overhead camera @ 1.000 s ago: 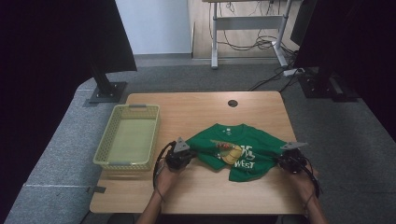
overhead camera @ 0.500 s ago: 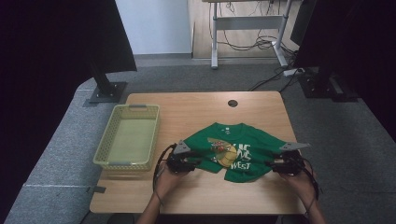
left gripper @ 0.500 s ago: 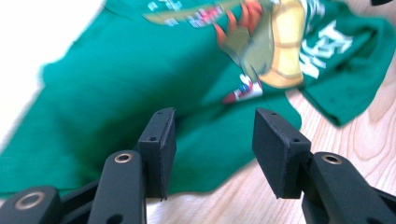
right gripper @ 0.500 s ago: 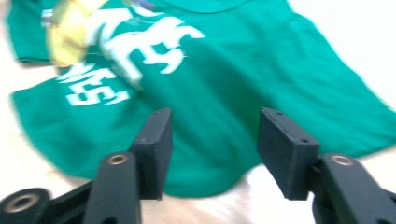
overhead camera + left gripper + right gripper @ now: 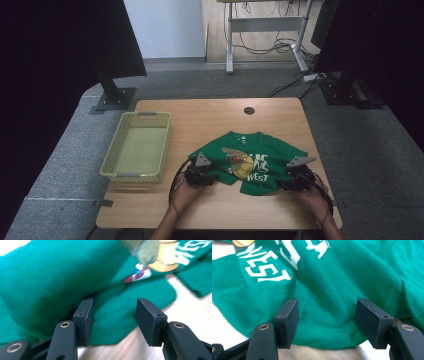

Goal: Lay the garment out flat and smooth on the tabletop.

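Observation:
A green T-shirt (image 5: 250, 160) with a yellow print and white lettering lies crumpled on the near half of the wooden table (image 5: 210, 115). My left gripper (image 5: 214, 177) rests at the shirt's left edge, and my right gripper (image 5: 281, 183) at its right edge. In the left gripper view the left gripper (image 5: 113, 315) is open after its jaws have just been opening, with a fold of shirt (image 5: 50, 277) lying loose between the pads. In the right gripper view the right gripper (image 5: 327, 320) has likewise just been opening, and the shirt's hem (image 5: 342, 277) lies between its pads untouched.
An empty yellow-green basket (image 5: 137, 147) stands at the table's left side. A round cable hole (image 5: 249, 110) sits near the far edge. Black monitor stands (image 5: 115, 95) are on the grey floor beyond the table.
Both grippers have sunk a little toward the table at the shirt's edges. Their jaws have opened and let go of the cloth, which now lies flatter.

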`<state>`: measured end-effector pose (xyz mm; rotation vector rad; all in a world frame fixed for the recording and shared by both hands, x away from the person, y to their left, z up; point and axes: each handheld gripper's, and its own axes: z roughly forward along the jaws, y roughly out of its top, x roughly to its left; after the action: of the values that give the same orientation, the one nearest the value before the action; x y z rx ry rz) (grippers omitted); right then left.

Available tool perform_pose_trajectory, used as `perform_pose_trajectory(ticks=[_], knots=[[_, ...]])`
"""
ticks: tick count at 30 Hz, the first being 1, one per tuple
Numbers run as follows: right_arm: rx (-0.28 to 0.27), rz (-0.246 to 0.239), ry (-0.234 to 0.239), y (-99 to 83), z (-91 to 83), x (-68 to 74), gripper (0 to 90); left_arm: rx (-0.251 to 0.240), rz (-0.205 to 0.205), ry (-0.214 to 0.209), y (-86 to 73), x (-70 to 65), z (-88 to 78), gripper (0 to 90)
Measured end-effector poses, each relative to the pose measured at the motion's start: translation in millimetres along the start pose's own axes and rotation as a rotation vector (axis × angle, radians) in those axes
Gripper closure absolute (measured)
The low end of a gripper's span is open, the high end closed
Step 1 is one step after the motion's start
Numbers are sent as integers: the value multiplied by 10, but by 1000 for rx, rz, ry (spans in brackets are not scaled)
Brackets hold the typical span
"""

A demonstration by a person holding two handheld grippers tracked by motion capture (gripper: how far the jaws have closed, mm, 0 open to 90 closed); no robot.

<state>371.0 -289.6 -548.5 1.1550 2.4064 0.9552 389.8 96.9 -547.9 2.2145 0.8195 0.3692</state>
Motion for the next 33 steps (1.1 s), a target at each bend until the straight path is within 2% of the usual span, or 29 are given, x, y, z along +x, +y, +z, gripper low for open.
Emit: perform_pose_trajectory(ticks=[1, 2, 4, 5, 6, 7, 8, 9, 10, 12, 13, 14, 15, 16, 17, 18, 19, 20, 21, 22, 23, 24, 25, 26, 27, 30, 31, 32, 33], knots=[[0, 0, 0, 0, 0, 0, 339, 3, -13, 16, 37, 67, 36, 486], [-14, 22, -21, 45, 59, -118, 313, 0, -19, 22, 45, 99, 48, 485], [-17, 31, -27, 62, 79, -158, 313, 0, -19, 22, 45, 99, 48, 485], [-17, 31, -27, 62, 79, -158, 310, -28, -47, 45, 49, 212, 92, 485], [-17, 31, -27, 62, 79, -158, 310, -28, -47, 45, 49, 212, 92, 486], [-23, 44, -39, 115, 135, -245, 310, -28, -47, 45, 49, 212, 92, 486], [-23, 44, -39, 115, 135, -245, 297, -38, -61, 58, 80, 285, 136, 486], [-23, 44, -39, 115, 135, -245, 297, -38, -61, 58, 80, 285, 136, 470], [5, 42, -73, 183, 158, -264, 250, -27, -56, 69, 105, 292, 140, 470], [6, 42, -88, 204, 133, -240, 248, -33, -57, 70, 114, 285, 127, 454], [-11, 44, -82, 209, 103, -218, 248, -67, -63, 41, 121, 246, 73, 454], [-11, 44, -82, 209, 103, -218, 248, -67, -63, 41, 121, 246, 73, 453], [-42, 43, -60, 214, 24, -151, 248, -67, -63, 41, 121, 246, 73, 453], [-42, 43, -60, 214, 24, -151, 257, -100, -47, -11, 142, 113, 4, 453], [-42, 43, -60, 214, 24, -151, 257, -100, -47, -11, 142, 113, 4, 452], [-81, 27, -23, 238, -88, -13, 286, -100, -17, -44, 163, 9, -10, 452], [-81, 27, -23, 238, -88, -13, 286, -100, -17, -44, 163, 9, -10, 453], [-99, 9, 13, 272, -136, 93, 311, -93, 15, -65, 194, -77, 3, 453], [-99, 9, 13, 272, -136, 93, 311, -93, 15, -65, 194, -77, 3, 453], [-111, -12, 49, 311, -153, 199, 311, -93, 15, -65, 194, -77, 3, 453], [-111, -12, 49, 311, -153, 199, 333, -84, 39, -86, 242, -156, 57, 453], [-111, -12, 49, 311, -153, 199, 333, -84, 39, -86, 242, -156, 57, 456], [-99, -42, 104, 365, -112, 347, 333, -84, 39, -86, 242, -156, 57, 456], [-99, -42, 104, 365, -112, 347, 381, -66, 53, -87, 261, -195, 129, 456], [-86, -83, 151, 401, -53, 509, 450, -62, 52, -88, 260, -199, 153, 456], [-83, -94, 169, 412, -29, 562, 464, -52, 52, -87, 254, -207, 199, 467], [-67, -122, 199, 434, 35, 666, 489, -40, 57, -81, 245, -223, 244, 467], [-67, -122, 199, 434, 35, 666, 489, -40, 57, -81, 245, -223, 244, 474], [-45, -149, 211, 450, 119, 751, 489, -40, 57, -81, 245, -223, 244, 474]])
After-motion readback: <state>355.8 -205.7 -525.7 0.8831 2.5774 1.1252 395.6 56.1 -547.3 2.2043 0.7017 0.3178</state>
